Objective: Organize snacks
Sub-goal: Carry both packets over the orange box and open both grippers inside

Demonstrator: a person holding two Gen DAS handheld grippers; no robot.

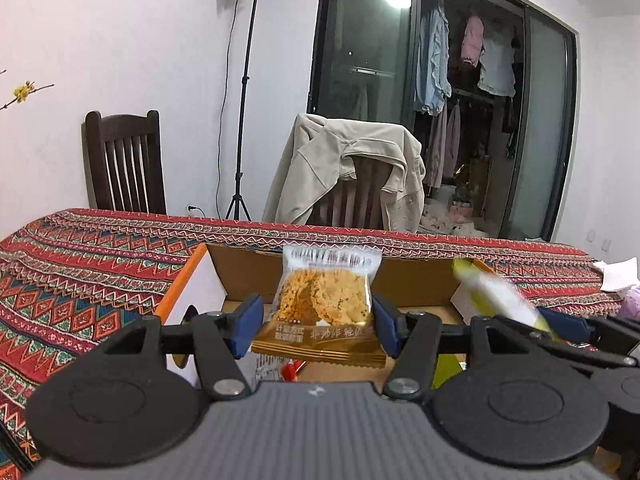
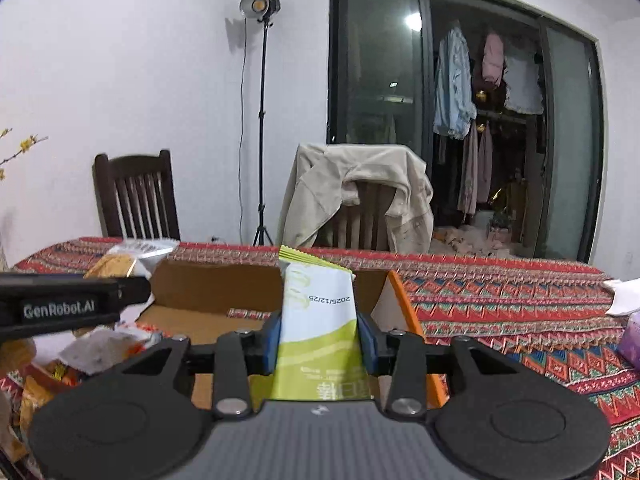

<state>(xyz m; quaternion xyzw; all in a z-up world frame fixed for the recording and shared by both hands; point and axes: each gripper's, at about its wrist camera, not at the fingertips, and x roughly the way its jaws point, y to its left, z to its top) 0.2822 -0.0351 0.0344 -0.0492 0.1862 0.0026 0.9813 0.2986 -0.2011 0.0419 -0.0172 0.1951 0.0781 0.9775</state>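
Two hand-held grippers are hovering side by side over an open cardboard box [image 1: 248, 276] standing on a table draped in a red patterned cloth [image 1: 80, 280], the box sitting toward the cloth's far edge. The left gripper [image 1: 318, 320] is standing partly open, its blue pads [image 1: 248, 326] no longer pressing: a gap shows on the left side of the cracker packet [image 1: 326, 300], which is upright between the jaws with its gold lower seam hanging below the pads, above the box's interior. The right gripper [image 2: 322, 342] is clamping narrowly on a green-and-white snack sachet [image 2: 316, 320], which is sticking up between the pads, its printed date upside down and its crimped top reaching the level of the box's far wall. In the left wrist view, that sachet and the right gripper's fingers are appearing blurred at the box's right side. In the right wrist view, the left gripper's black body is crossing the left edge, with loose snack wrappers [image 2: 100, 352] lying heaped on the cloth beneath it, beside the box's left wall. Beyond the table's far edge, a dark wooden chair [image 1: 124, 164], a light stand [image 1: 244, 92] and a second chair draped with a beige jacket [image 1: 348, 168] are standing against the wall.
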